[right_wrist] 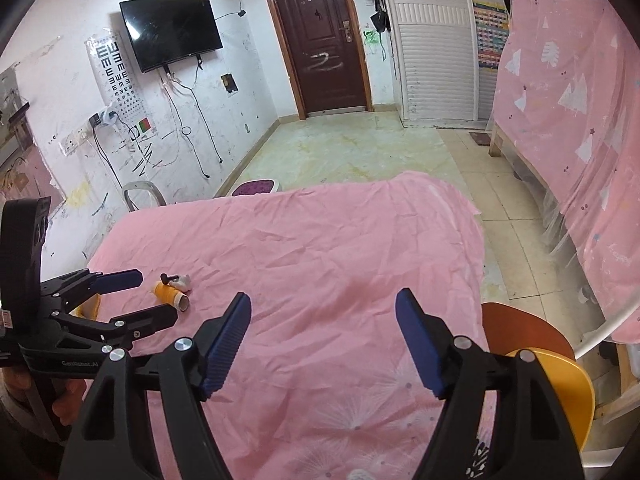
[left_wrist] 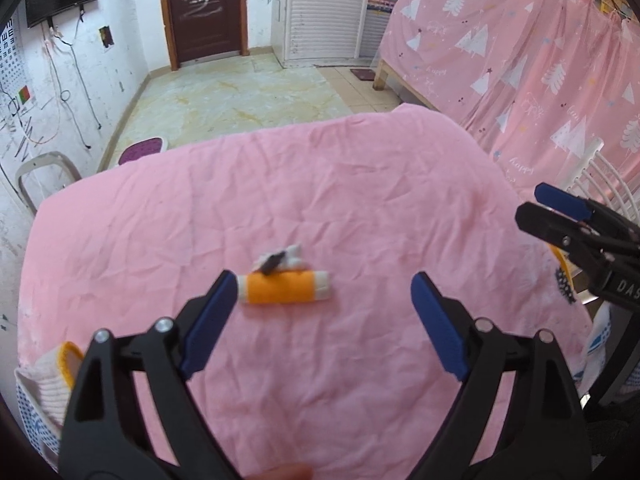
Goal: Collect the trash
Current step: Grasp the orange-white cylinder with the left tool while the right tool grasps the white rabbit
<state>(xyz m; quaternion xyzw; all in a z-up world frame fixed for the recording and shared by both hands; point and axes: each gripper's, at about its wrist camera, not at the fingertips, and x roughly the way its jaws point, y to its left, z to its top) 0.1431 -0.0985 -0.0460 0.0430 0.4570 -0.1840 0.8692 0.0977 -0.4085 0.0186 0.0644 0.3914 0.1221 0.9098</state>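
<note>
An orange roll with white ends (left_wrist: 285, 289) lies on the pink cloth (left_wrist: 320, 184), with a small white scrap and a dark bit (left_wrist: 280, 261) touching its far side. My left gripper (left_wrist: 324, 289) hovers over it, jaws wide open, the left fingertip beside the roll's left end. In the right wrist view the orange roll (right_wrist: 170, 295) and the white scrap (right_wrist: 181, 281) sit at the left, near the left gripper (right_wrist: 154, 294). My right gripper (right_wrist: 323, 308) is open over bare cloth, well right of the trash.
The pink cloth covers a table (right_wrist: 440, 208). A basket with a white and yellow glove (left_wrist: 52, 384) sits at its near left edge. An orange and yellow chair (right_wrist: 552, 360) stands at the right, and a pink-draped bed frame (right_wrist: 580, 140) beyond. Tiled floor (right_wrist: 360, 152) lies ahead.
</note>
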